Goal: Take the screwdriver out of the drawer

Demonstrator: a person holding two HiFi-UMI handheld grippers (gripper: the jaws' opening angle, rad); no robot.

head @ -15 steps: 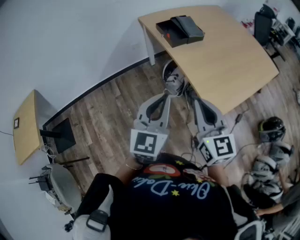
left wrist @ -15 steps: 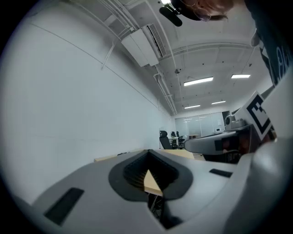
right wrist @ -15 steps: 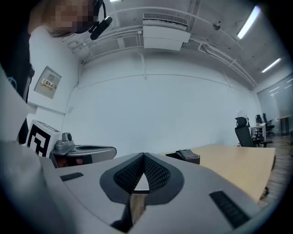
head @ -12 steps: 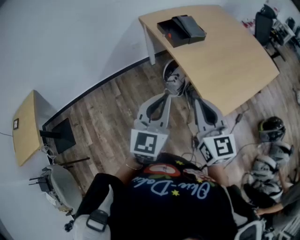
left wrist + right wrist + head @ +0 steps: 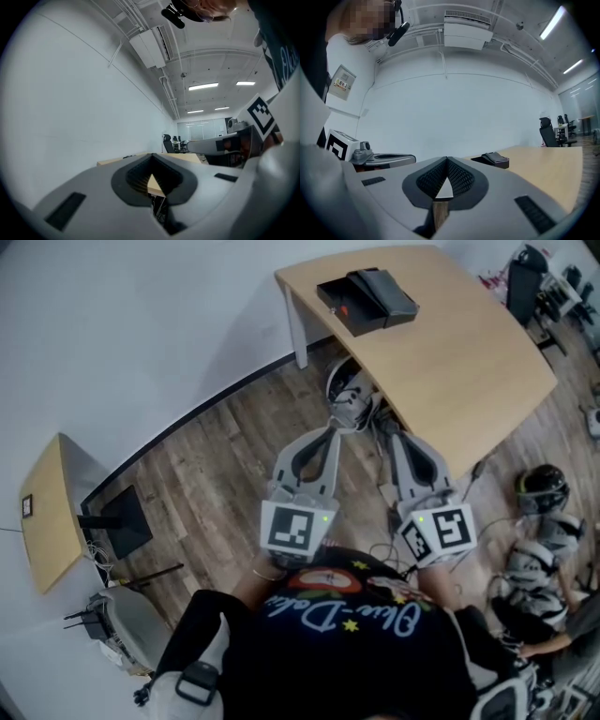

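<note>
A black drawer box (image 5: pixel 361 298) with a small red spot sits at the far end of the light wood table (image 5: pixel 469 352); it also shows in the right gripper view (image 5: pixel 492 160). No screwdriver is visible in any view. Both grippers are held close to the person's chest, over the wood floor and short of the table. My left gripper (image 5: pixel 334 427) is shut with nothing in it, its jaws meeting in the left gripper view (image 5: pixel 151 159). My right gripper (image 5: pixel 395 439) is likewise shut and empty (image 5: pixel 447 161).
A grey-white device (image 5: pixel 347 399) sits on the floor under the table's near edge. A small wood side table (image 5: pixel 45 512) and a black panel (image 5: pixel 120 517) stand at left. A helmet (image 5: pixel 540 489), cables and gear lie at right. A black chair (image 5: pixel 523 287) stands far right.
The head view has shifted slightly, so the table sits a little higher in frame. Both grippers stay shut and in nearly the same place.
</note>
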